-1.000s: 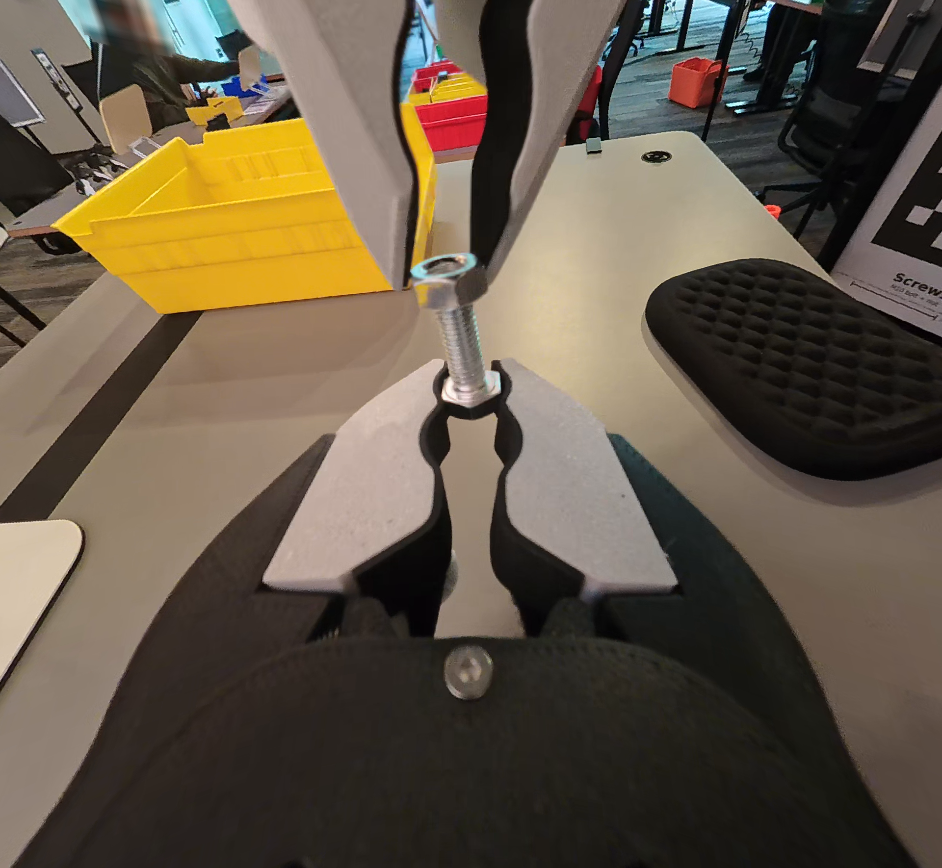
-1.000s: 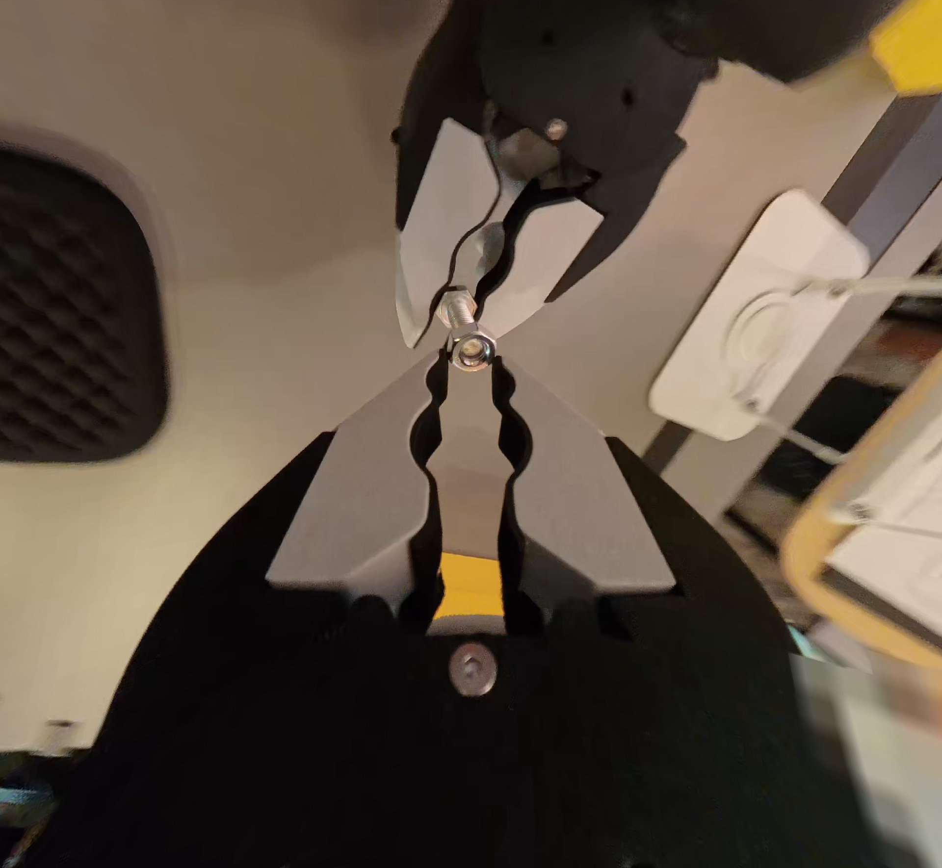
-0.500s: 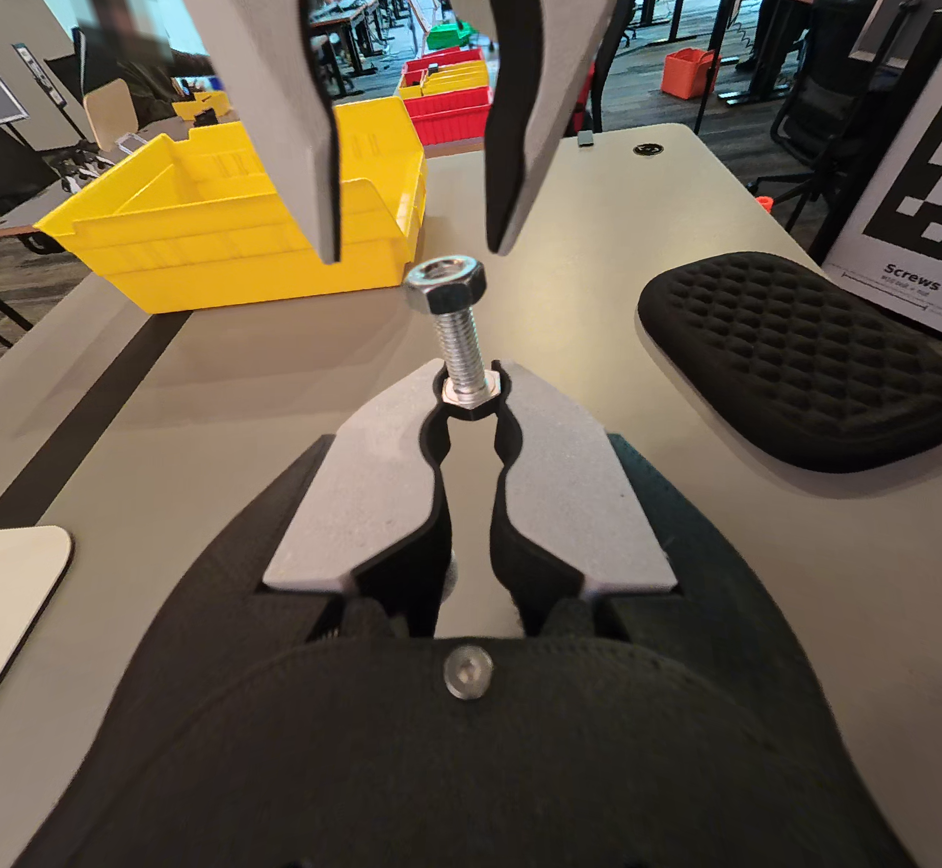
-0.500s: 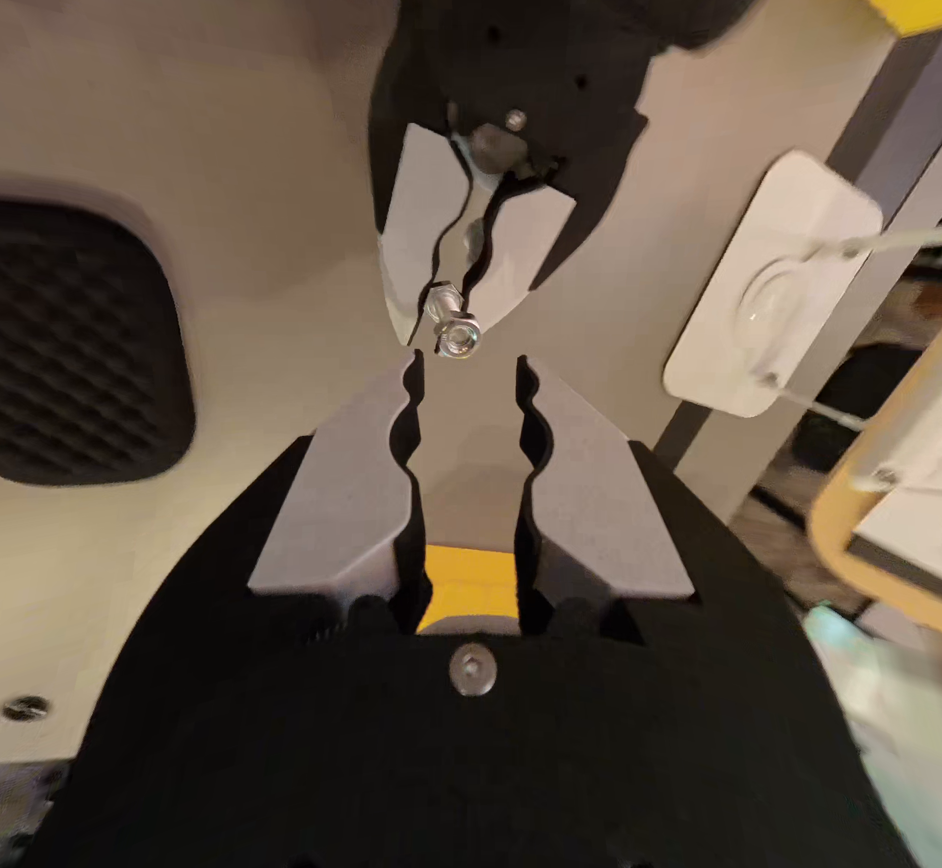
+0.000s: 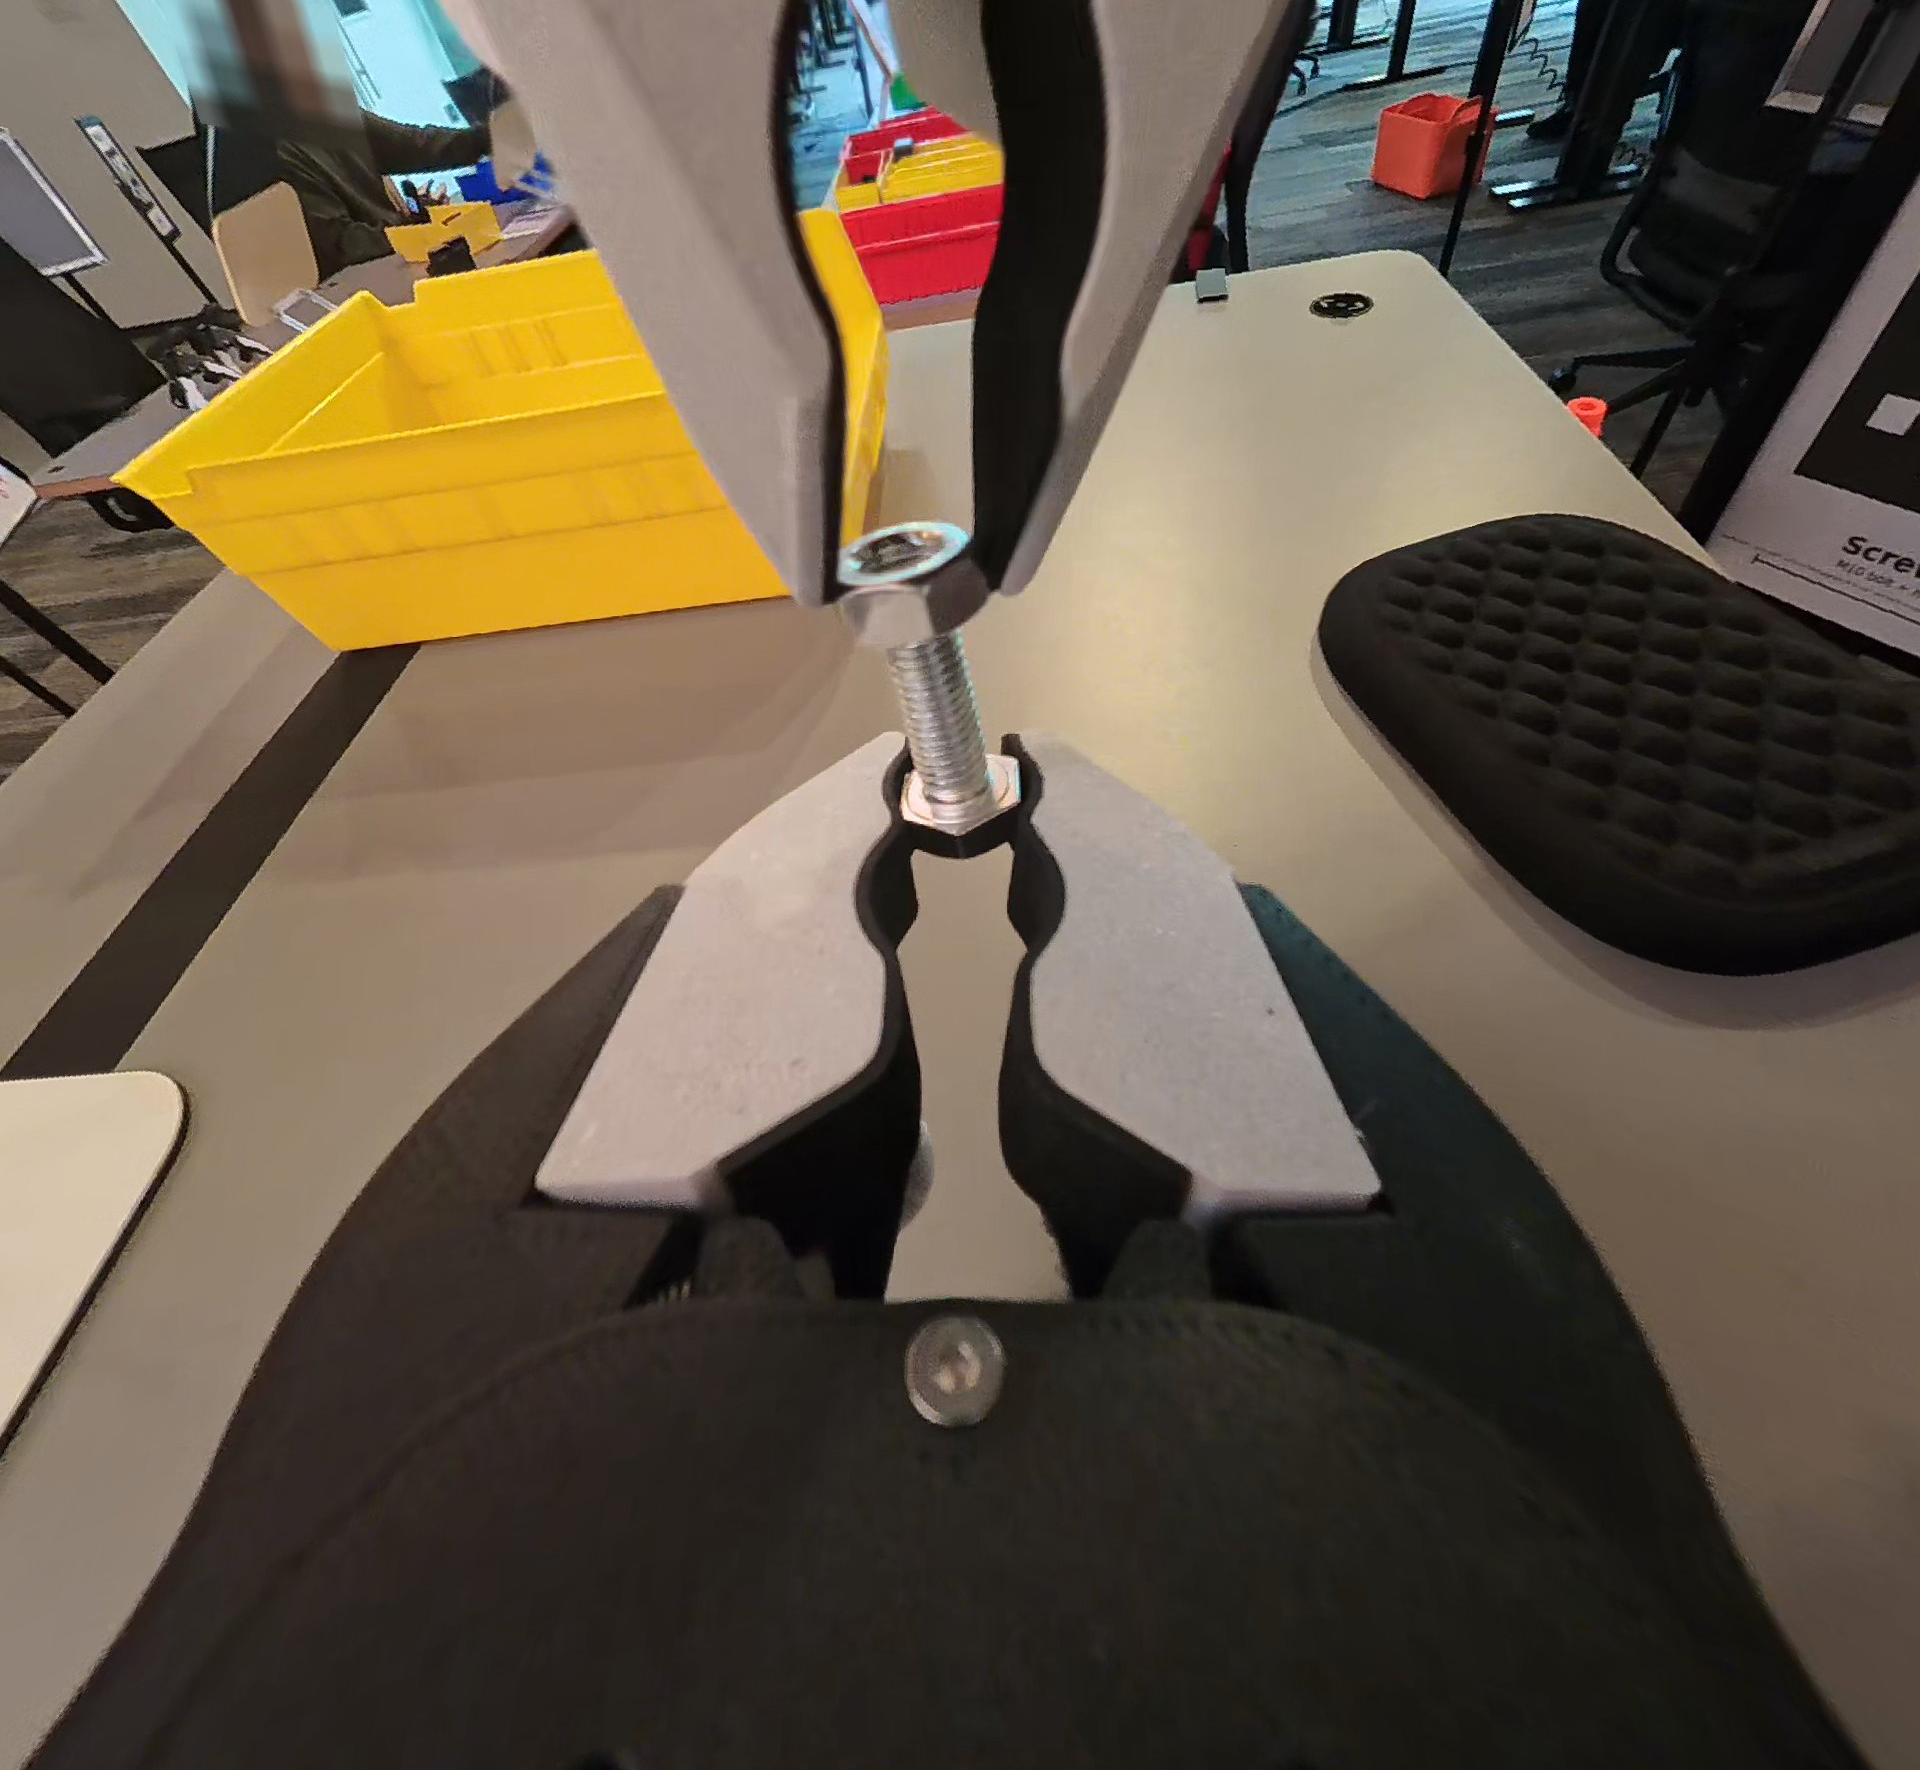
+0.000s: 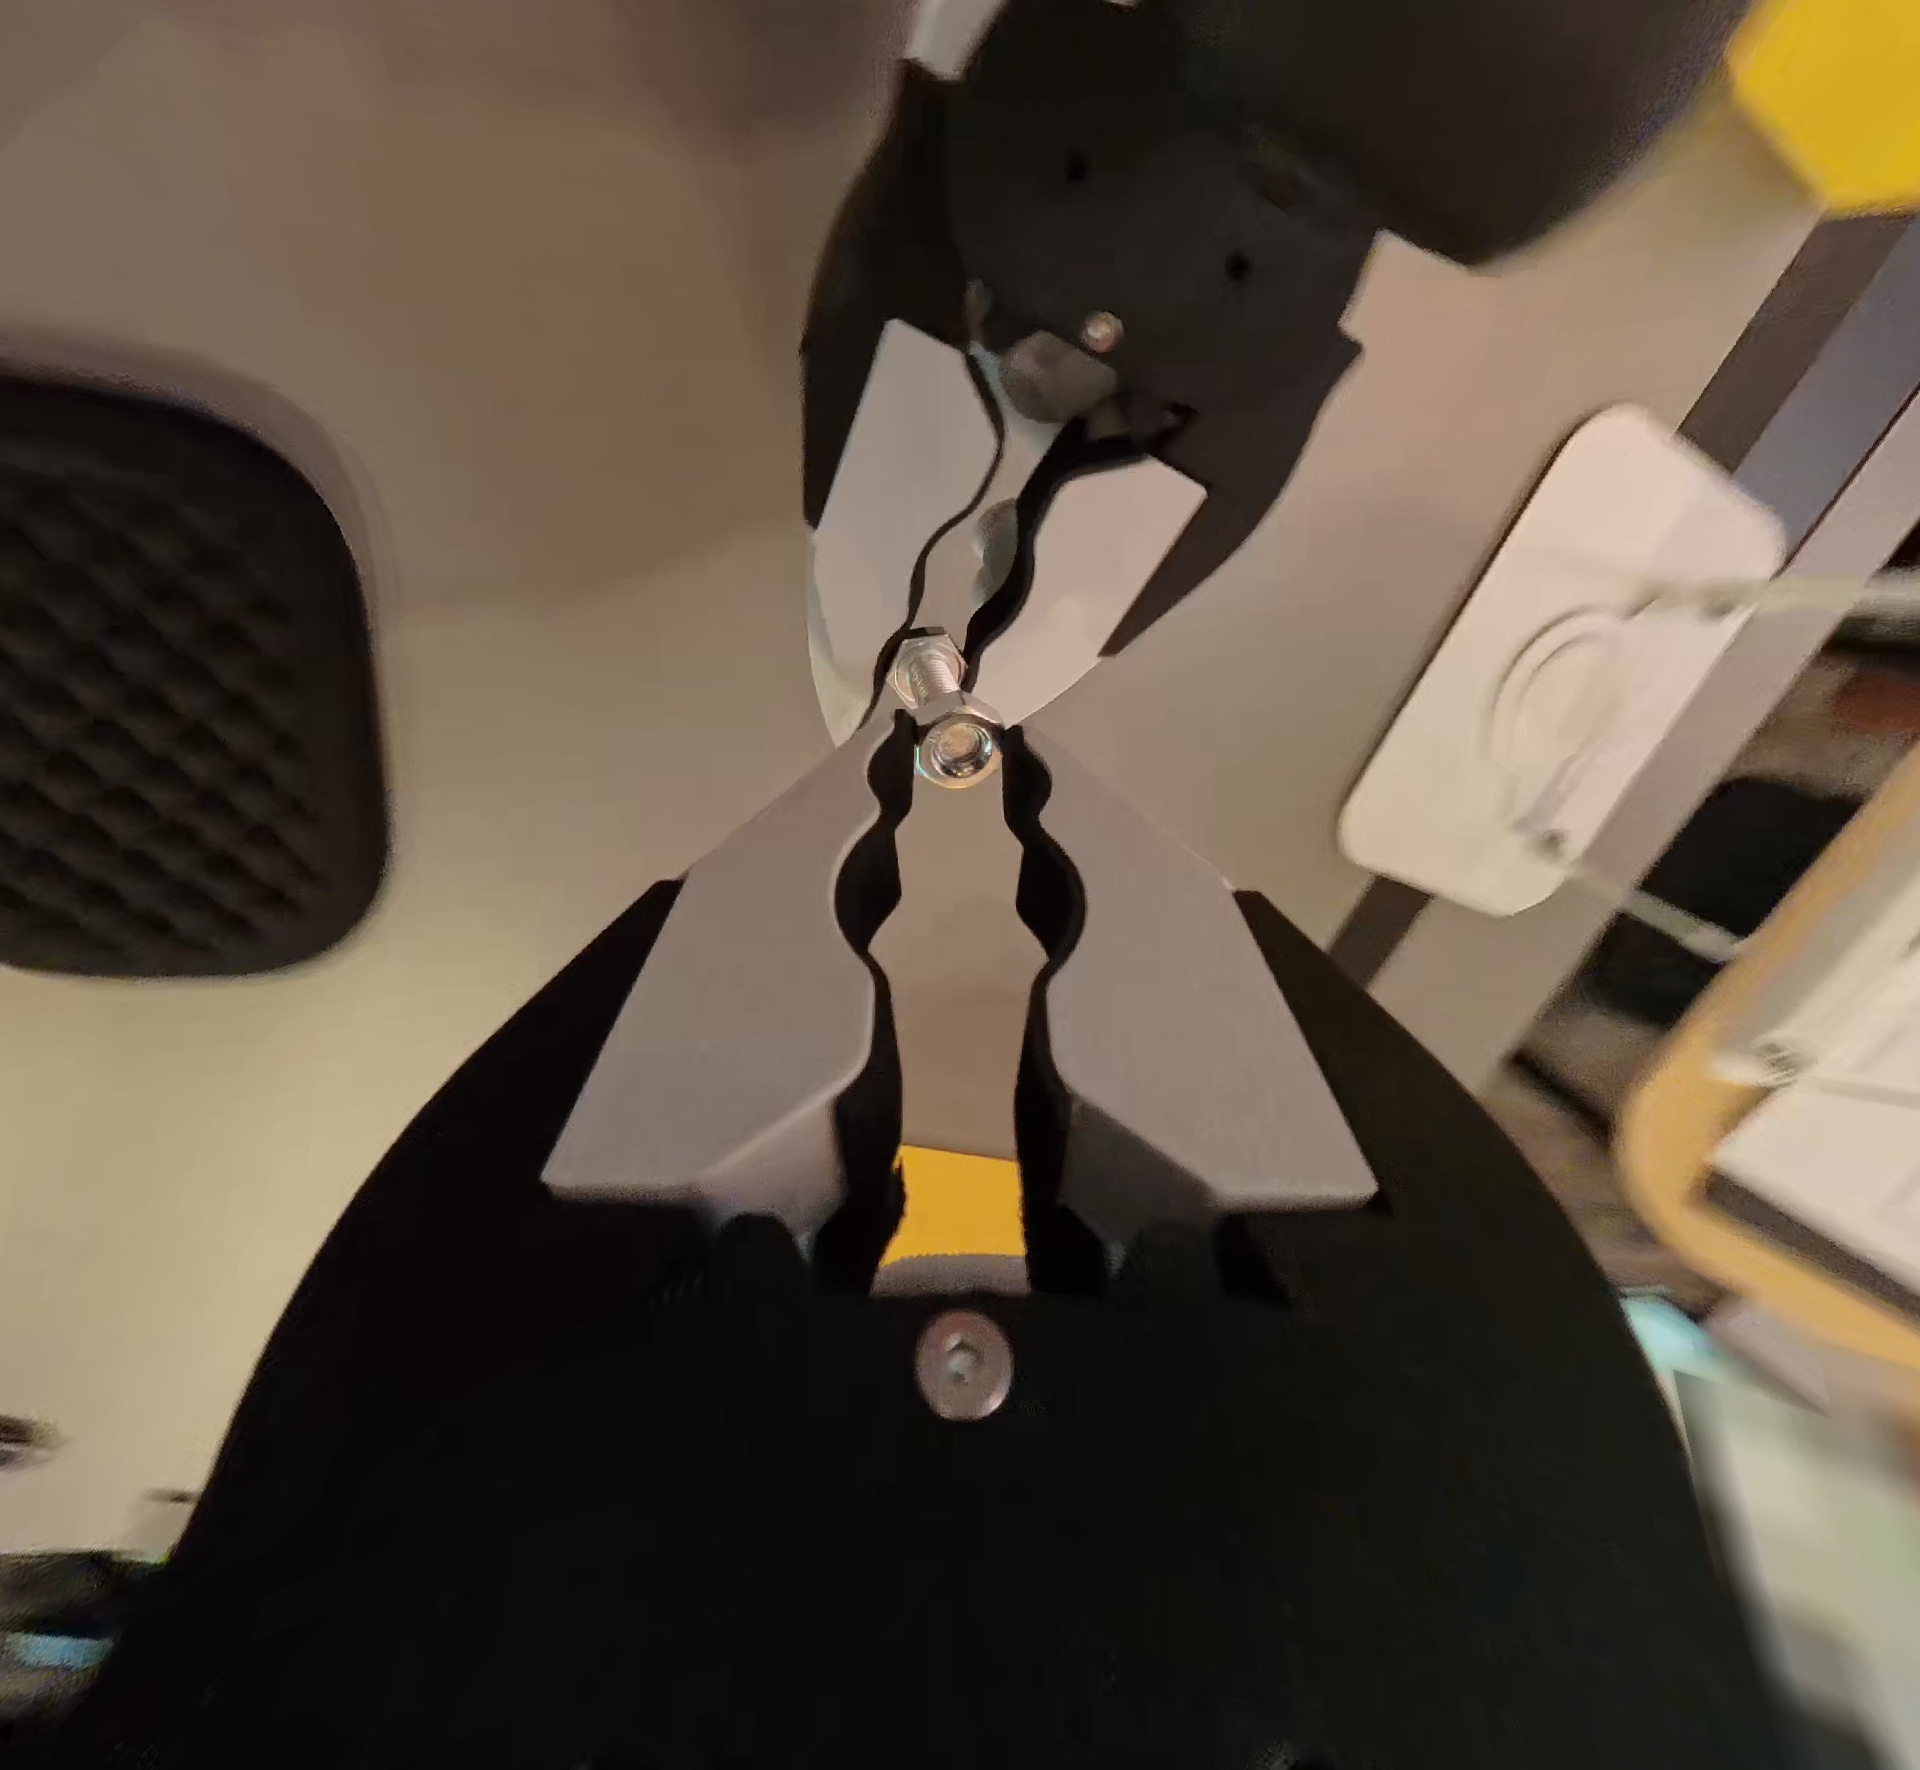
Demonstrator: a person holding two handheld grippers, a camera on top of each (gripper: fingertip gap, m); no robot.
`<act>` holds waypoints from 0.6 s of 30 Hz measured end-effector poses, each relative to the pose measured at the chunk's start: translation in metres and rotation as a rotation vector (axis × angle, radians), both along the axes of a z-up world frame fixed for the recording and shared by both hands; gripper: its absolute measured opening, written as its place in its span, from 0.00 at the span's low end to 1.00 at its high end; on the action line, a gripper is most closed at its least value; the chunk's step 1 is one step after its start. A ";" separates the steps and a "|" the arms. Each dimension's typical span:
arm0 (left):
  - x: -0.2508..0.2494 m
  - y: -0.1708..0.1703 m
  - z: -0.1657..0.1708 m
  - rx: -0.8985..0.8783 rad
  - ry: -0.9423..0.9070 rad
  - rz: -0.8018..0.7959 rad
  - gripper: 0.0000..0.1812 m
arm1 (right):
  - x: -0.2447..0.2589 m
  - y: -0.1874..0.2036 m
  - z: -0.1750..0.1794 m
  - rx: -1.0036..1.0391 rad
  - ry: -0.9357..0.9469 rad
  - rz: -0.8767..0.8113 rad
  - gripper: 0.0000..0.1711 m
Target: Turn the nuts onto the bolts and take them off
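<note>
A silver bolt [image 5: 935, 702] stands upright above the grey table [image 5: 1226, 494]. My left gripper [image 5: 956, 770] is shut on the thin hex nut [image 5: 954, 806] at the bolt's lower end. My right gripper [image 5: 912, 577] comes down from above with its fingertips closed on both sides of the bolt's hex head [image 5: 906, 567]. In the right wrist view the head [image 6: 956, 752] sits between my right gripper's tips [image 6: 954, 733]. The left gripper [image 6: 925, 671] holds the nut [image 6: 920, 652] just beyond it.
A yellow bin [image 5: 468, 494] stands at the back left of the table. A black textured pad [image 5: 1642, 744] lies to the right, also in the right wrist view [image 6: 156, 681]. A white flat device [image 6: 1558, 660] lies near the dark table seam. A sign board [image 5: 1849, 432] stands at the far right. My hands' fingertips stand some 5 centimeters from each other. From either gripper's tips it is about 35 centimeters to the white flat device [image 6: 1558, 660].
The right gripper was shut on the bolt head, opened and lifted off half a second ago, and has now come down and closed on the head again. The left gripper kept its hold.
</note>
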State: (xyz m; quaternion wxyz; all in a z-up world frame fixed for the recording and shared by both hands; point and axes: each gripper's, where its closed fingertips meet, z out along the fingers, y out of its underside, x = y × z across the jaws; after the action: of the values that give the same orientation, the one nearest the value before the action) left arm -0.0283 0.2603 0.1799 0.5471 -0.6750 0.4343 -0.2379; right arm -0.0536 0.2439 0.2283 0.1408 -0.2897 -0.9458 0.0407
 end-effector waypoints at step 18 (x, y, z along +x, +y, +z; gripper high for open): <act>-0.001 0.002 -0.005 -0.021 0.001 0.005 0.07 | 0.002 0.009 0.005 -0.216 -0.007 -0.456 0.25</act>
State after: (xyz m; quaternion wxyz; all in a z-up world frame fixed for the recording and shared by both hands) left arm -0.0297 0.2620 0.1751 0.5403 -0.6819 0.4302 -0.2409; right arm -0.0514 0.2526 0.2338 0.1115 -0.5091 -0.8466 0.1079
